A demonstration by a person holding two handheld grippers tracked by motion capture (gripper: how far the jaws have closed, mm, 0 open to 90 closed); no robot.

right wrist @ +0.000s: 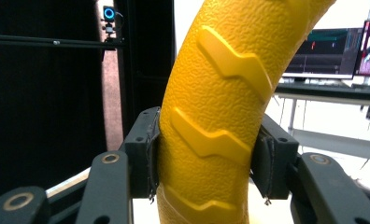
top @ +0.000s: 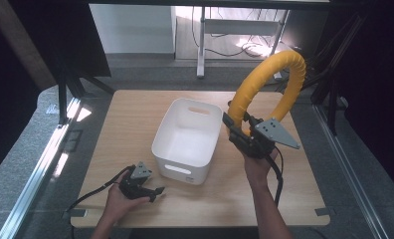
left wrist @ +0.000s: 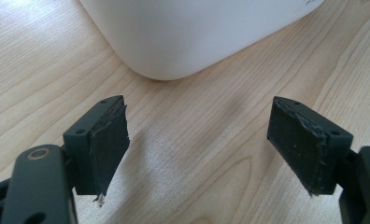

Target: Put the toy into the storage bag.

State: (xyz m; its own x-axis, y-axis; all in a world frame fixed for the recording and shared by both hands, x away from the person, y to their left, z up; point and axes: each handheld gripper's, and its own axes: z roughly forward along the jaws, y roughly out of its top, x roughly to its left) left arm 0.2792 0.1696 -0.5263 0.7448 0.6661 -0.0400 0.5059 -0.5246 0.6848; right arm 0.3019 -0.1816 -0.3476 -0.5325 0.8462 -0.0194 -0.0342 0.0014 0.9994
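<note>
Wooden table (top: 135,124), upright yellow ring (top: 279,79) between right gripper (top: 240,132) jaws

We see our left gripper (top: 157,190) low at seven o'clock, jaws spread wide, pointing toward three. Our right gripper (top: 233,130), raised at three o'clock, has its jaws clamped tight, held in the right hand (top: 257,167).

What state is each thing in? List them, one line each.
yellow ring: lifted upright above the table, clamped.
white bin: upright on the table, empty.
left gripper: open, low over the table beside the bin.
right gripper: shut on the ring.
</note>
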